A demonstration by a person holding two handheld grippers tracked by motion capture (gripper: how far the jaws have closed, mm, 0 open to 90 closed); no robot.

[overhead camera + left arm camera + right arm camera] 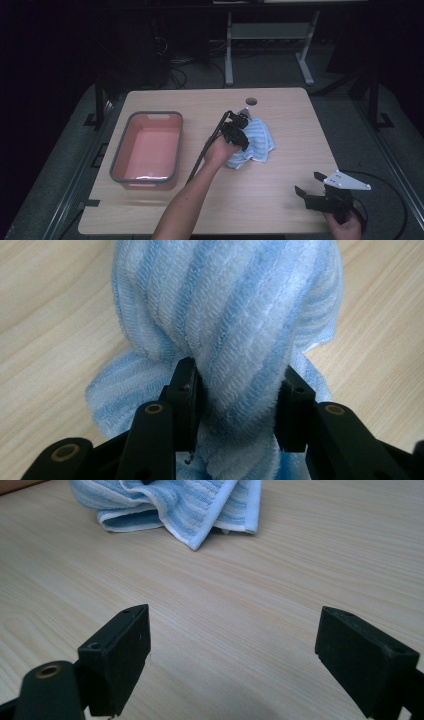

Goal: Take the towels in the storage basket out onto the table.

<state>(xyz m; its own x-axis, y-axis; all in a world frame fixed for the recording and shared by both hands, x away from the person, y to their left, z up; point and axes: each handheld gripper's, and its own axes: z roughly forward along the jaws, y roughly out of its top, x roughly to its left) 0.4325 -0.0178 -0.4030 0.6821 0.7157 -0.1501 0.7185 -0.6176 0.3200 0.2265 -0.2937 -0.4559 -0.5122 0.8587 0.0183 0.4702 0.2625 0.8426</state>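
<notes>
Inspection runs left to right across the wooden table (280, 200).

At the left stands a pink basin (146, 148) with a grey rim, well apart from the work. It looks empty, though a pale glint near its front wall cannot be identified.

At the centre lies the blue-and-white striped towel (255, 142), bunched and partly folded on the tabletop, right of the basin and well clear of it. The left gripper (240, 131) sits over the towel's left part, held from behind by the left hand (218, 150). In the left gripper view a thick twisted fold of the towel (240, 340) stands between the two black jaws, which are partly spread. The fabric fills the gap and meets both pads, so the hold reads as a light pinch on the fold, though how firm cannot be told.

At the right, near the front edge, the right gripper (307, 186) rests low over bare wood, jaws spread wide with nothing between them. Its own view shows the towel (170, 505) farther off across the table.

Judgement: the step in hand is the left gripper's hold on the bunched towel, either loosening or being reset. The next move calls for a settled grip on the fold before lifting, or a clean withdrawal. The right gripper would need to cross to a free hem to assist
</notes>
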